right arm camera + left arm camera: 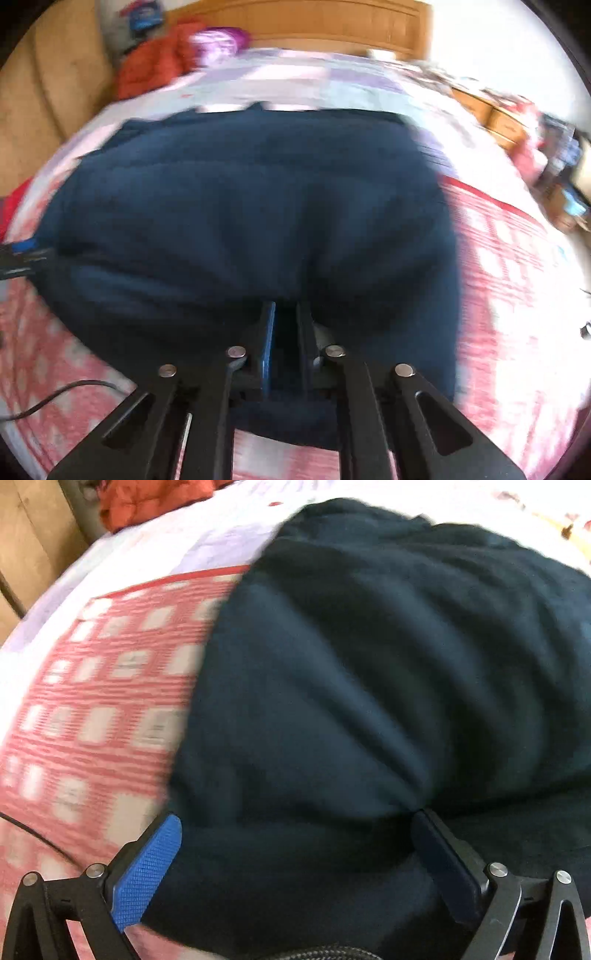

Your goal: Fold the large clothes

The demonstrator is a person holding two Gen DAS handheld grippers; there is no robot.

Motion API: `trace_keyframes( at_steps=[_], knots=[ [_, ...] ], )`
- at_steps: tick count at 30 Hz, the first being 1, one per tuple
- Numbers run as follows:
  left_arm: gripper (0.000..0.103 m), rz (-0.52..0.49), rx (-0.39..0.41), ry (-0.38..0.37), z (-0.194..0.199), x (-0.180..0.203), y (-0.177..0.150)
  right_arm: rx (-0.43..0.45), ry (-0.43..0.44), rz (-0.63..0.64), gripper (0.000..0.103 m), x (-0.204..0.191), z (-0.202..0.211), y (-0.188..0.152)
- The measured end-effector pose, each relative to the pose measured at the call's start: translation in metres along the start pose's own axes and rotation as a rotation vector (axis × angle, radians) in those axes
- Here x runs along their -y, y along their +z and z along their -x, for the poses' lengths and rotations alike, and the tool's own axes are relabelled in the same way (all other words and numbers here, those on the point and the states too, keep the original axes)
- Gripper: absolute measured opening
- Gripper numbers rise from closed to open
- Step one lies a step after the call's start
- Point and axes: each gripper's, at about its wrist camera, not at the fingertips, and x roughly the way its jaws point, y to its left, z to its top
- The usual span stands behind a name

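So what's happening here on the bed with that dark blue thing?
A person is folding a large dark navy garment spread on a bed with a red-and-white checked cover, using a handheld gripper in each hand. The right gripper is shut on a pinch of the fabric at the garment's near edge. The left gripper is wide open over the cloth near its left edge, gripping nothing yet. Both views are motion-blurred. An orange garment lies at the far end near the wooden headboard.
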Motion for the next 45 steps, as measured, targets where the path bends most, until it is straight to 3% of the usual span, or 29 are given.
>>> trace_keyframes(
  at_steps=[1, 3, 5, 7, 8, 9, 14, 17, 23, 26, 29, 32, 41, 45],
  knots=[
    [0.103, -0.014, 0.0, 0.068, -0.001, -0.007, 0.002, -0.01, -0.014, -0.07, 0.011, 0.02, 0.001, -0.002],
    [0.103, 0.038, -0.041, 0.068, -0.006, -0.023, 0.001, -0.032, -0.036, -0.164, 0.014, 0.047, 0.003, -0.01],
    [0.103, 0.088, -0.081, 0.052, -0.009, -0.031, 0.001, -0.095, -0.083, -0.191, 0.028, 0.059, 0.0, -0.017],
    [0.102, 0.087, -0.084, 0.07, -0.003, -0.03, 0.002, -0.114, -0.124, -0.197, 0.032, 0.064, 0.006, -0.021],
    [0.102, 0.079, -0.08, 0.08, 0.003, -0.026, 0.001, -0.12, -0.156, -0.19, 0.044, 0.063, 0.01, -0.022],
    [0.102, 0.08, -0.078, 0.074, 0.01, -0.024, 0.0, -0.131, -0.177, -0.187, 0.049, 0.061, 0.015, -0.023],
    [0.101, 0.071, -0.054, 0.038, 0.059, -0.008, -0.012, -0.128, -0.144, -0.185, 0.049, 0.031, 0.053, -0.034],
    [0.101, 0.065, -0.055, 0.021, 0.104, 0.01, -0.023, -0.113, -0.12, -0.15, 0.057, 0.004, 0.078, -0.039],
    [0.102, 0.064, -0.071, -0.036, 0.216, 0.049, -0.047, -0.142, 0.028, -0.163, 0.058, -0.061, 0.157, -0.061],
    [0.102, 0.035, -0.081, -0.008, 0.269, 0.063, -0.065, -0.151, 0.073, -0.169, 0.066, -0.087, 0.196, -0.074],
    [0.102, 0.058, -0.109, 0.033, 0.315, 0.066, -0.083, -0.157, 0.113, -0.159, 0.066, -0.109, 0.236, -0.081],
    [0.102, 0.093, -0.096, -0.01, 0.362, 0.062, -0.098, -0.179, 0.135, -0.133, 0.066, -0.125, 0.28, -0.091],
    [0.102, 0.08, -0.083, -0.043, 0.437, 0.067, -0.121, -0.154, 0.141, -0.074, 0.066, -0.16, 0.382, -0.118],
    [0.102, 0.073, -0.069, -0.059, 0.46, 0.064, -0.129, -0.146, 0.129, -0.083, 0.066, -0.166, 0.407, -0.128]
  ],
)
